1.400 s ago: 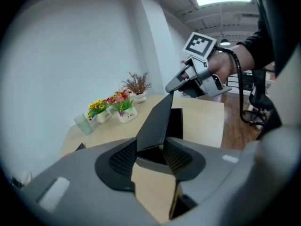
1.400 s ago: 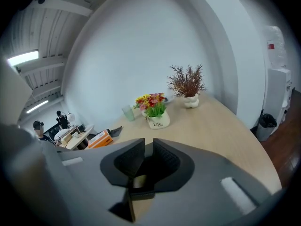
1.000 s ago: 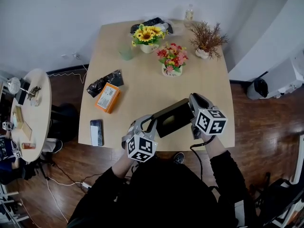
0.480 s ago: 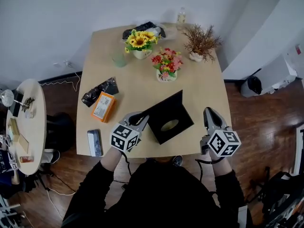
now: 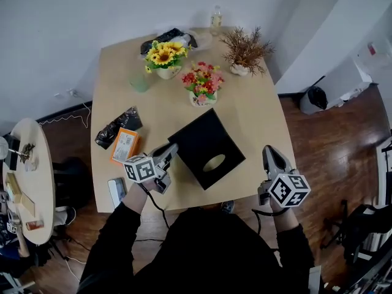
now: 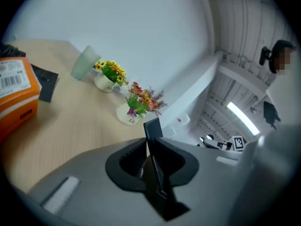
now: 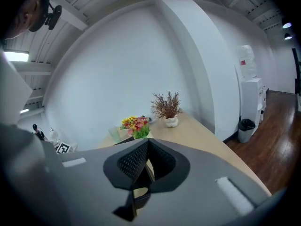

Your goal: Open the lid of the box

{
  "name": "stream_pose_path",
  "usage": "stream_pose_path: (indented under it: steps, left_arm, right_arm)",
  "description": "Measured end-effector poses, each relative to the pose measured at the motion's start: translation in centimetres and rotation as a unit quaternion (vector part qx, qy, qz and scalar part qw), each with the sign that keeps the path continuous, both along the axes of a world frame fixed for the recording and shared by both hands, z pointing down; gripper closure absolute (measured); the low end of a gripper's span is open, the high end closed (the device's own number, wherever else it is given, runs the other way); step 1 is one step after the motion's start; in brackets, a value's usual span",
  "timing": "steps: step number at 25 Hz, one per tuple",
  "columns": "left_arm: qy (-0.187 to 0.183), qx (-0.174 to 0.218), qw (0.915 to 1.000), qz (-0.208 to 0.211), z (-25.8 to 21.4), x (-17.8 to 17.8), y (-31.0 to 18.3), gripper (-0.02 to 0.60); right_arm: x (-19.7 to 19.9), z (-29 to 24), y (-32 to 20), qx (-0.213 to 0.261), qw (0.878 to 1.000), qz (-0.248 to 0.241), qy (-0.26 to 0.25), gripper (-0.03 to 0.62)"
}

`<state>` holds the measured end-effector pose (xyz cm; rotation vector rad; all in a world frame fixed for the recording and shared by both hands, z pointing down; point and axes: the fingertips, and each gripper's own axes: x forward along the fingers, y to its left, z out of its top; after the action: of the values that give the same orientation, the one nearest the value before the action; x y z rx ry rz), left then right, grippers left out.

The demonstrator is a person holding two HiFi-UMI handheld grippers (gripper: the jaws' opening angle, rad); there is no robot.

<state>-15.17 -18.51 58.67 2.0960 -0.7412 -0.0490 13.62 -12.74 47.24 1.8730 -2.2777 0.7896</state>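
The black box point(image 5: 202, 136) lies turned corner-on near the near edge of the counter point(image 5: 251, 112), about midway between its left and right edges, with an oval opening in its upper face. The left claw point(image 5: 173, 150) reaches in at the box's left corner. In the left gripper view the left claw point(image 6: 151, 142) is clamped on a thin black panel point(image 6: 152, 126) of the box, seen edge-on and standing up between the pads. From the head view I cannot tell how far this panel is lifted. The right claw point(image 5: 270, 152) hangs at the counter's near right corner, apart from the box. In the right gripper view its jaws point(image 7: 146, 147) are together with nothing between them. An orange carton point(image 5: 124, 146) and a black bag point(image 5: 116, 125) lie by the left edge. A sunflower pot point(image 5: 160, 57), a mixed flower pot point(image 5: 200, 84) and a dried plant pot point(image 5: 244, 51) stand toward the far edge.
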Motion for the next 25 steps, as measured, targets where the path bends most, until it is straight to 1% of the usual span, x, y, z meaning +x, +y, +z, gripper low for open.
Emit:
stream_pose_path:
  steps: [2, 4, 7, 9, 10, 12, 15, 17, 20, 25]
  left_arm:
    - [0.009, -0.025, 0.9994, -0.024, 0.8, -0.5, -0.1, 0.543]
    - [0.005, -0.052, 0.9970, -0.057, 2.1, -1.5, -0.1, 0.538]
    - [-0.014, -0.083, 0.9894, -0.118, 4.1, -3.9, -0.2, 0.537]
    - [-0.037, -0.086, 0.9851, -0.144, 4.6, -5.0, -0.1, 0.537]
    - [-0.052, -0.081, 0.9835, -0.153, 4.4, -5.4, -0.1, 0.537]
    - [-0.088, -0.059, 0.9804, -0.166, 3.2, -5.7, 0.0, 0.537]
    - [-0.145, -0.006, 0.9748, -0.170, 0.3, -5.0, 0.5, 0.537]
    - [-0.172, 0.025, 0.9706, -0.166, -1.9, -3.8, 1.1, 0.537]
    - [-0.198, 0.054, 0.9658, -0.159, -4.5, -1.6, 2.7, 0.538]
    - [-0.213, 0.083, 0.9619, -0.150, -7.0, 1.8, 6.9, 0.538]
  right_arm:
    - [0.1, 0.3, 0.1, -0.004, 1.000, 0.004, -0.002, 0.592]
    - [-0.2, 0.6, 0.0, -0.006, 1.000, 0.003, -0.004, 0.592]
    - [-0.7, 1.2, -0.2, -0.009, 1.000, -0.006, 0.000, 0.592]
    - [-1.2, 1.5, -0.4, -0.009, 1.000, -0.016, 0.002, 0.592]
    - [-1.5, 1.6, -0.4, -0.009, 1.000, -0.022, 0.002, 0.592]
    - [-1.9, 1.5, -0.5, -0.008, 0.999, -0.033, 0.001, 0.592]
    - [-2.3, 1.3, -0.7, -0.001, 0.999, -0.049, -0.002, 0.592]
    - [-2.6, 1.2, -0.7, 0.004, 0.998, -0.060, -0.005, 0.592]
    - [-2.8, 1.0, -0.4, 0.010, 0.997, -0.076, -0.011, 0.592]
    - [-2.5, 1.4, 1.0, 0.014, 0.995, -0.101, -0.018, 0.592]
